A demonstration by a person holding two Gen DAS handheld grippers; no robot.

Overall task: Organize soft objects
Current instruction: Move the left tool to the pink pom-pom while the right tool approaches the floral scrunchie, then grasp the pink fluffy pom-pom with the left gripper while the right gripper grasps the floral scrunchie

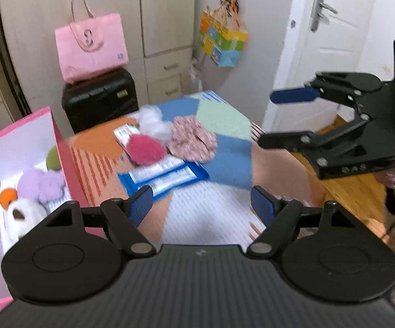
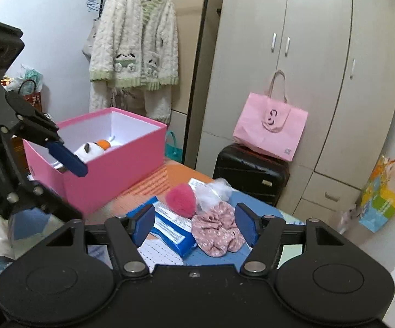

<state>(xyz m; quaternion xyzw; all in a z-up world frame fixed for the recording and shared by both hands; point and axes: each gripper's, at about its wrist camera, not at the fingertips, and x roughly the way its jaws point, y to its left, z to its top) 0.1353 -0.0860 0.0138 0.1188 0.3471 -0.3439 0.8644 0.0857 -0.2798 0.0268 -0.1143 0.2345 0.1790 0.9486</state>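
Both grippers, left [image 1: 201, 201] and right [image 2: 194, 222], are held apart, empty. Pink floral fabric scrunchie [image 2: 218, 233] lies just beyond right's jaws, near magenta fluffy pompom [image 2: 181, 201]. Scrunchie should be straddled centrally, then carried to pink cardboard box [image 2: 115, 175] far left.

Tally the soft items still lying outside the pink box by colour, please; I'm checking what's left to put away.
Magenta pompom: 1
Pink floral scrunchie: 1
White fluffy piece: 1
Total: 3
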